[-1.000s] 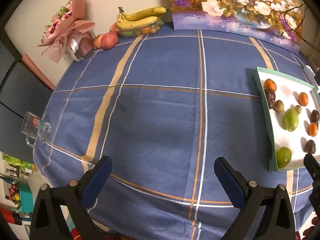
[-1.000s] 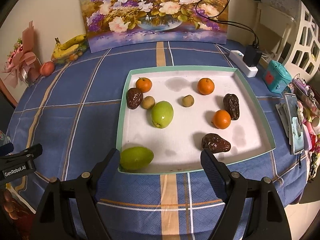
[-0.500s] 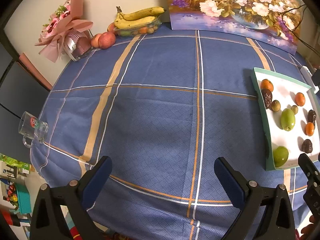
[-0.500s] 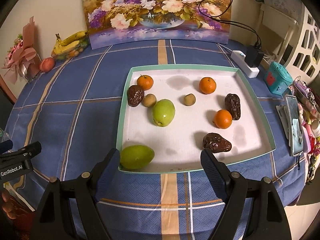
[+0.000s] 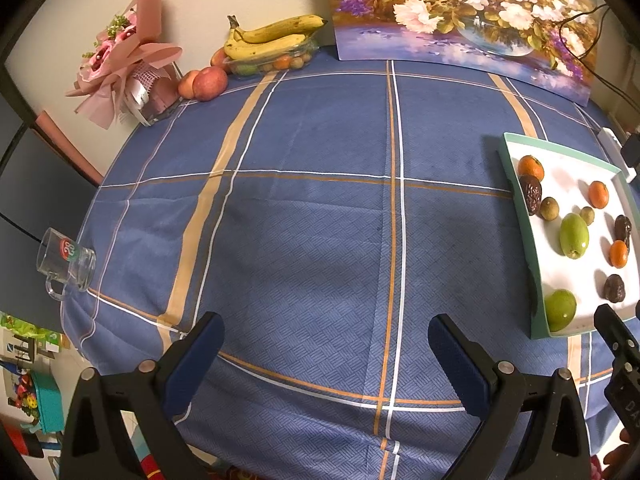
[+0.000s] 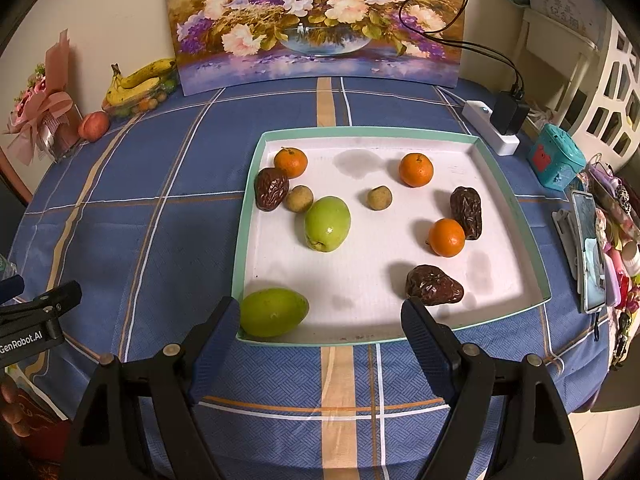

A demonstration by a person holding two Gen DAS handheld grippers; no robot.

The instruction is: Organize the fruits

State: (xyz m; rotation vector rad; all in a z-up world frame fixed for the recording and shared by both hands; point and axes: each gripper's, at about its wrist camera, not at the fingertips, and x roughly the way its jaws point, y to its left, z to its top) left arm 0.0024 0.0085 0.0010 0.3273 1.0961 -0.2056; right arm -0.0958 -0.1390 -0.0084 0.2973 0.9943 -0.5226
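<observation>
My right gripper (image 6: pixel 320 332): jaws spread wide, holding nothing, hovering low at the near edge of the tray (image 6: pixel 516 208).
My left gripper (image 5: pixel 324 344): jaws also wide apart and empty, over bare blue plaid tablecloth (image 5: pixel 320 220), well left of the tray.
Fruit: on the white tray lie three oranges (image 6: pixel 416 169), three wrinkled dates (image 6: pixel 466 212), two small brown round fruits (image 6: pixel 379 197) and two green fruits; one green fruit (image 6: pixel 273 312) sits in the near left corner, just beyond my right gripper's left finger.
Writing: "GenRobot.AI" on my left gripper's side, seen from the right camera.
Surroundings: bananas (image 5: pixel 272 38), apples (image 5: pixel 210 83), a pink bouquet (image 5: pixel 120 64), a flower painting (image 6: pixel 316 20), a glass mug (image 5: pixel 66 260), a power strip (image 6: pixel 490 133).
</observation>
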